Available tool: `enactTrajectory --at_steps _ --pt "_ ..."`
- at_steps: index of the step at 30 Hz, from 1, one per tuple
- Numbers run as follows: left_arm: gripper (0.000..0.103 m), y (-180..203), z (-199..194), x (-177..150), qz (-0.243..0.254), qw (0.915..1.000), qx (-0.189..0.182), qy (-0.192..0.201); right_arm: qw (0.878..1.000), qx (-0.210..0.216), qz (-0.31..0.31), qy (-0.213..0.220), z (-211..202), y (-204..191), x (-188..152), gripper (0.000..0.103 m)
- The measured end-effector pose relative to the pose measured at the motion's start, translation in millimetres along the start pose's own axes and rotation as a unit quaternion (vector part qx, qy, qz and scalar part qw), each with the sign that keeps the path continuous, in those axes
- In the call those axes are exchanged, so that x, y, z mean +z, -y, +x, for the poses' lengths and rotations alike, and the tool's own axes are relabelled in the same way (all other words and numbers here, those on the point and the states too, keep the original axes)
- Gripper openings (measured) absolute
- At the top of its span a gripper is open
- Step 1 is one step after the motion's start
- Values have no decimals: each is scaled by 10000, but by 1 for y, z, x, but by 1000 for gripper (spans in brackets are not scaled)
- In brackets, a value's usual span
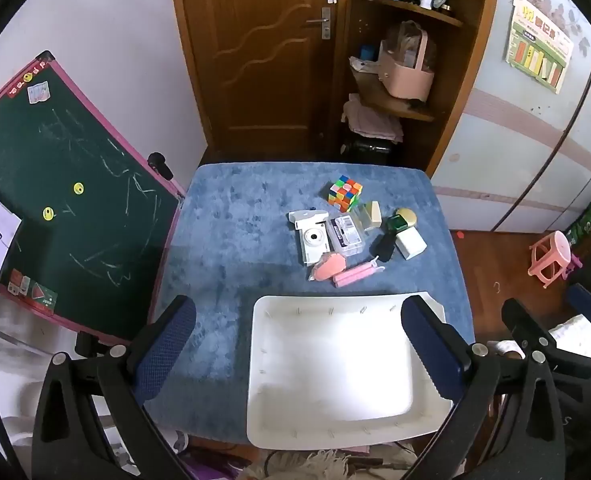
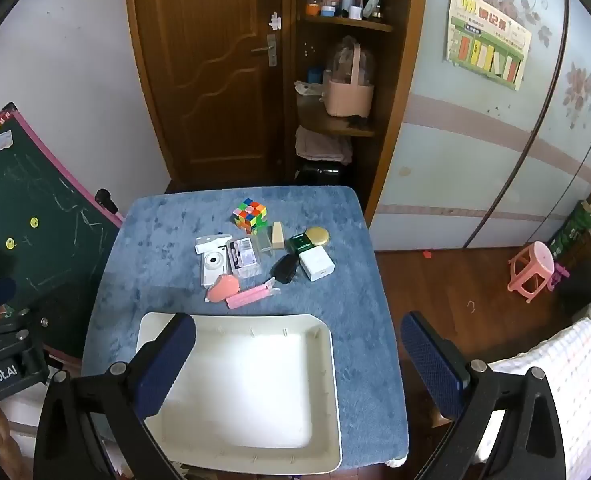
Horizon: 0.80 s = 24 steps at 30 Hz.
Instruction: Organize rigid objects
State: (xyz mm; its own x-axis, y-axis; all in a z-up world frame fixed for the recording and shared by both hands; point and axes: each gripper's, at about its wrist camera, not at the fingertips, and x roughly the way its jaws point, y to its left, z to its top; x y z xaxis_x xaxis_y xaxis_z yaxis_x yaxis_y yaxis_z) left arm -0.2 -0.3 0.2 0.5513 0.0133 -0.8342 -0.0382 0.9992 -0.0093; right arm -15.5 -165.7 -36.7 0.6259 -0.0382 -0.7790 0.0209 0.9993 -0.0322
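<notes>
Small items: a loose cluster lies on the blue desk [image 1: 223, 240], in the middle of both views, just above the white tray [image 1: 327, 436].
Tray: empty, at the near edge of the desk; it looks set there as the place the items should go, close to both tools.
Cluster, upper part: a coloured puzzle cube [image 2: 250, 214] sits farthest from the tray, with a beige block [image 2: 278, 235] beside it.
Cluster, left part: a white camera [image 2: 214, 266] and a clear box [image 2: 245, 258] lie side by side, touching.
Cluster, right part: a green tin with a gold lid [image 2: 309, 240], a white cube [image 2: 316, 264] and a black item [image 2: 285, 269] crowd together.
Cluster, lower part: a pink oval piece [image 2: 224, 287] and a pink bar [image 2: 249, 297] lie nearest the tray.
Left tool [image 1: 297, 346]: jaws spread wide, nothing between them, raised above the tray and tilted down.
Right tool [image 2: 297, 350]: jaws likewise wide apart and holding nothing, over the tray's right side.
Hard to make out: what the black item is; the print on the clear box; a clear piece by the beige block.
Cut off: the tray's near rim runs under the tool fingers [image 1: 167, 344] in both views.
</notes>
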Motion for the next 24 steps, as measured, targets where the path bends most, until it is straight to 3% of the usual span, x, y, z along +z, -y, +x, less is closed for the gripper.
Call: enactTrajectory --at_steps 24 --pt "102 0 6 -4 111 9998 18 -157 10000 -22 -13 -43 -2 -5 -2 103"
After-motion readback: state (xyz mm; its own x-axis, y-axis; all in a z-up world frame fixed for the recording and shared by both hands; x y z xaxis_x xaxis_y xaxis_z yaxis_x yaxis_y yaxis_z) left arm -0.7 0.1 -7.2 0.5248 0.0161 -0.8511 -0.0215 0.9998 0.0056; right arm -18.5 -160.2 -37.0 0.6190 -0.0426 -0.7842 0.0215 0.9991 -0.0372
